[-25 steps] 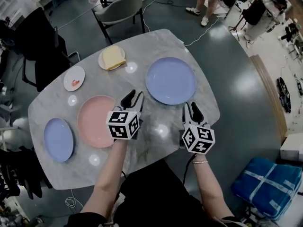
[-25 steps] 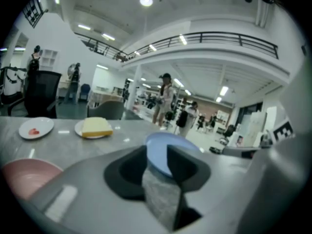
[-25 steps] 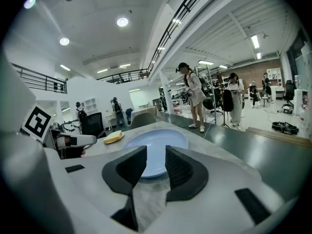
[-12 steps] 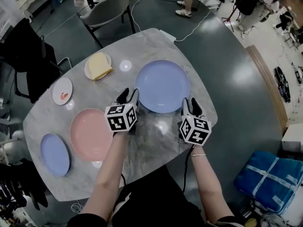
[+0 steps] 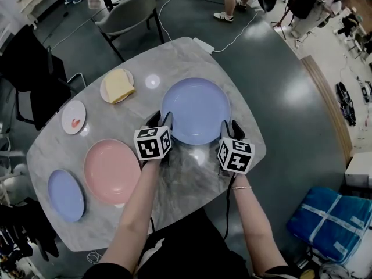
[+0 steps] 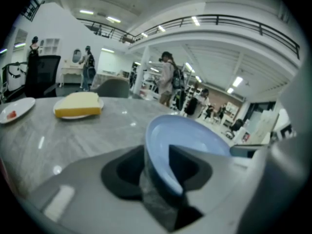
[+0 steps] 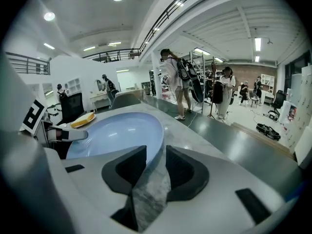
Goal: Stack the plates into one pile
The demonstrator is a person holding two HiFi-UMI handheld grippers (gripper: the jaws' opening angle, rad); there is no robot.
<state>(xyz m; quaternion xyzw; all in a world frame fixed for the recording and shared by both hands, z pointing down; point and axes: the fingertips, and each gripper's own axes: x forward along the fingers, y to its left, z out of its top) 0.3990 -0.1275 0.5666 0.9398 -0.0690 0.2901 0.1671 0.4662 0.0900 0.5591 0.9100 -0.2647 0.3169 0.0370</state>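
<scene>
The big blue plate (image 5: 196, 110) lies at the far right of the marble table (image 5: 174, 57). My left gripper (image 5: 161, 118) stands at its left rim and my right gripper (image 5: 231, 127) at its right rim. In the left gripper view the blue plate's (image 6: 190, 135) rim sits between the wide-open jaws of the left gripper (image 6: 157, 165). The right gripper (image 7: 155, 167) is also open, with the blue plate's (image 7: 117, 133) edge in its gap. A pink plate (image 5: 112, 171), a small blue plate (image 5: 65, 195), a small white plate (image 5: 74, 117) and a plate with a yellow slab (image 5: 117, 85) lie to the left.
A grey chair (image 5: 125, 10) stands beyond the table and a black chair (image 5: 29, 63) at its left. A blue bag (image 5: 325, 225) lies on the floor to the right. People stand in the background. The table's right edge runs close behind the right gripper.
Both grippers have moved forward from the table's middle to the big blue plate, and its rim now sits between each pair of jaws.
</scene>
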